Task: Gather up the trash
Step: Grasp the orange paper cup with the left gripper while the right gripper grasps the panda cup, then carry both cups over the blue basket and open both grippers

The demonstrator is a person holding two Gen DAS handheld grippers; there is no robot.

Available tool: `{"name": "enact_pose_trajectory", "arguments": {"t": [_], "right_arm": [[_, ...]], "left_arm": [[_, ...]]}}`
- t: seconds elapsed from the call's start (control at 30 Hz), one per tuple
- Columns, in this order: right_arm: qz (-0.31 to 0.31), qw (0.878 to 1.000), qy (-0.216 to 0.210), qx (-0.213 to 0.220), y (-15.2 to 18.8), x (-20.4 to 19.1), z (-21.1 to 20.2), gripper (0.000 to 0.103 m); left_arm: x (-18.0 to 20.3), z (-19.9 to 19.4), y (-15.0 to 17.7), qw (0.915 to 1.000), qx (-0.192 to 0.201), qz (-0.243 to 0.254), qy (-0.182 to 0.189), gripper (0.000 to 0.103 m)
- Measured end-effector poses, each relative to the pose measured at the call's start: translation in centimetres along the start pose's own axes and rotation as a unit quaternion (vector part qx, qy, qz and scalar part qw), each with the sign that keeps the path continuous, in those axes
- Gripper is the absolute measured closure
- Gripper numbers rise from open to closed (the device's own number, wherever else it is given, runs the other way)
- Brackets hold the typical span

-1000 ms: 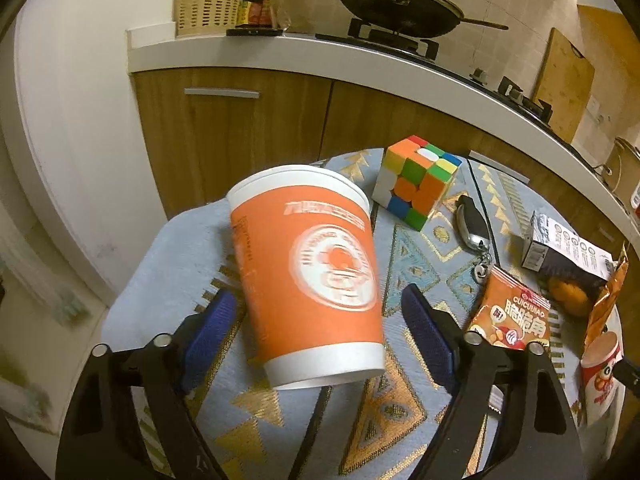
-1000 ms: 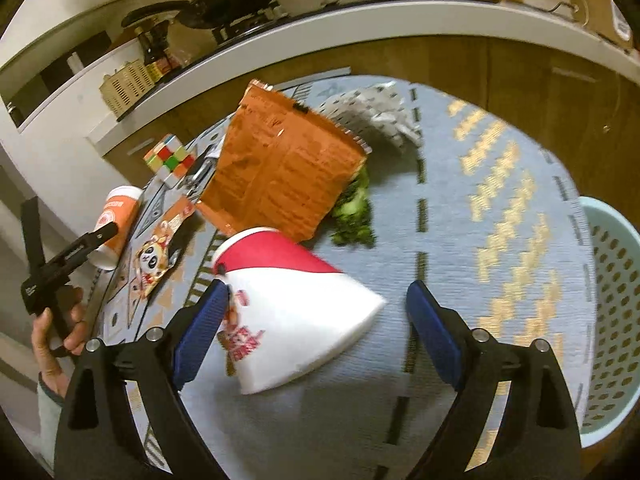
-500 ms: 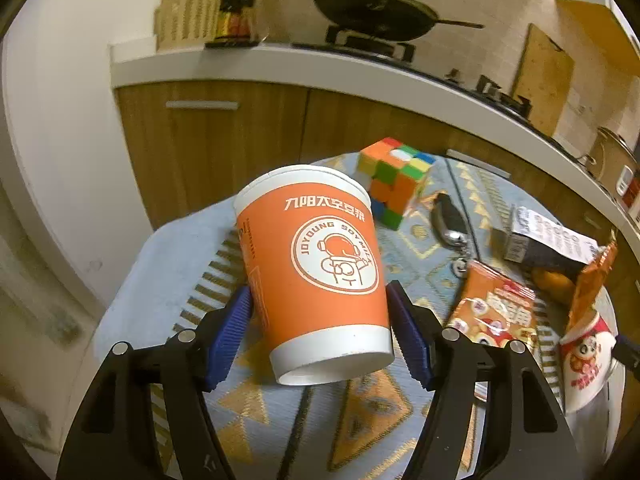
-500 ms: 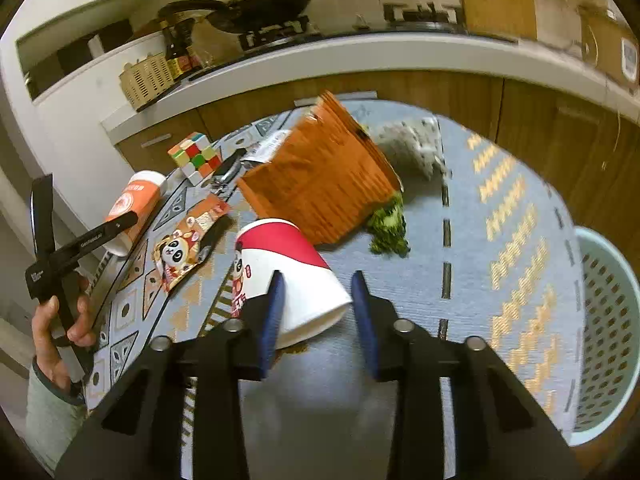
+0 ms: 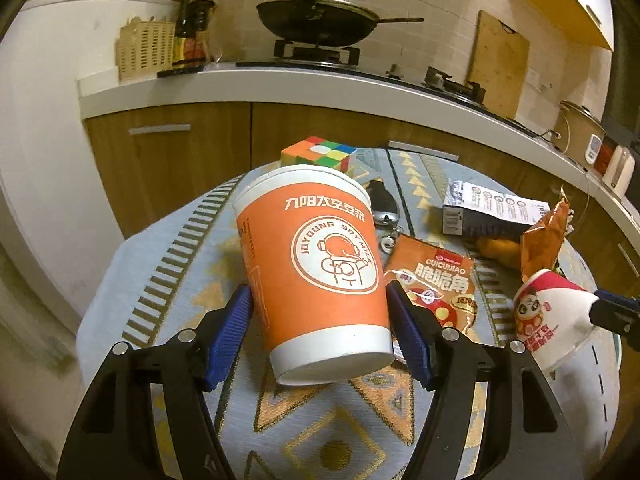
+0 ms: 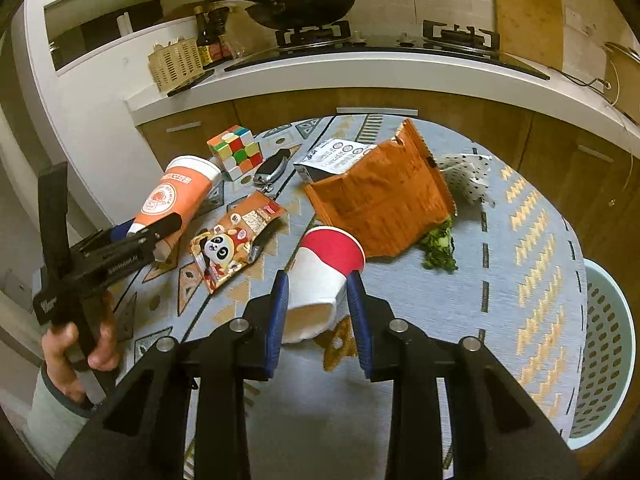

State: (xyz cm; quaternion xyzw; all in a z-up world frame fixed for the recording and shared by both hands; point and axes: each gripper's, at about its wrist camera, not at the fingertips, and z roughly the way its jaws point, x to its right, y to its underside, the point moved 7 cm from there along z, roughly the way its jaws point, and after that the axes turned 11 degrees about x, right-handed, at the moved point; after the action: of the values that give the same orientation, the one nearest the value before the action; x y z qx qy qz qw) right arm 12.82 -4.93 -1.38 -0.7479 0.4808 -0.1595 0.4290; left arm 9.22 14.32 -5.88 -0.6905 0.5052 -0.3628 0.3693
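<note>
My left gripper point(image 5: 320, 332) is shut on an orange paper cup point(image 5: 316, 268), its blue pads pressed on both sides near the base; the cup is tilted and lifted off the patterned tablecloth point(image 5: 168, 248). The cup also shows in the right wrist view point(image 6: 172, 200). My right gripper point(image 6: 318, 312) is shut on a red-and-white paper cup point(image 6: 320, 272), held near its bottom and tilted; it shows in the left wrist view point(image 5: 552, 320) too. A pale blue perforated basket point(image 6: 604, 344) stands off the table's right edge.
On the table lie a panda snack packet point(image 6: 232, 236), a large orange chip bag point(image 6: 380, 200), green vegetable scraps point(image 6: 440, 246), a crumpled dotted paper point(image 6: 464, 176), a printed box point(image 6: 332, 156), a Rubik's cube point(image 6: 236, 152) and a car key point(image 6: 272, 166). A kitchen counter runs behind.
Both grippers have closed on their cups and lifted them. The left gripper's pads now press the orange cup. The right gripper's cup has come up and tilted.
</note>
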Motion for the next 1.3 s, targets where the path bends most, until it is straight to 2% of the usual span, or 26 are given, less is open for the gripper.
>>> {"name": "enact_pose_trajectory", "arguments": {"t": [0.17,0.23,0.47,0.53,0.7,0.83,0.97,1.1,1.3], "right_arm": [[0.035,0.999,-0.005,-0.008,-0.2,-0.6,1.2,0.069],[0.041,0.999,0.007,-0.021,0.0,-0.9,2.3,0.065],[0.078,0.995,0.026,-0.058,1.6,-0.9,5.2,0.068],[0.084,0.995,0.027,-0.055,1.6,-0.6,5.0,0.074],[0.061,0.998,0.028,-0.018,0.6,-0.7,2.2,0.074],[0.043,0.998,0.043,0.017,-0.3,0.2,-0.8,0.074],[0.058,0.995,0.067,0.048,-1.4,3.3,-4.0,0.074],[0.079,0.988,0.106,0.073,-1.9,7.9,-6.7,0.074],[0.127,0.973,0.168,0.094,-0.7,15.6,-10.9,0.074]], "left_arm": [[-0.5,-0.2,0.0,0.9999,0.004,-0.013,0.006,0.037],[-0.5,-0.4,0.0,0.9999,0.006,-0.013,0.008,0.037],[-0.1,-0.7,-0.1,0.9997,0.014,-0.002,0.019,0.037],[0.0,-0.9,-0.2,0.9995,0.019,-0.001,0.024,0.037],[1.6,-2.2,-0.4,0.9976,0.023,-0.018,0.062,0.037],[4.5,-3.9,-1.3,0.9943,0.04,-0.009,0.098,0.037],[8.6,-5.7,-2.4,0.9894,0.058,0.019,0.132,0.037],[13.4,-6.3,-2.8,0.983,0.059,0.046,0.168,0.037],[21.6,-5.7,-2.0,0.9699,0.039,0.092,0.222,0.037]]}}
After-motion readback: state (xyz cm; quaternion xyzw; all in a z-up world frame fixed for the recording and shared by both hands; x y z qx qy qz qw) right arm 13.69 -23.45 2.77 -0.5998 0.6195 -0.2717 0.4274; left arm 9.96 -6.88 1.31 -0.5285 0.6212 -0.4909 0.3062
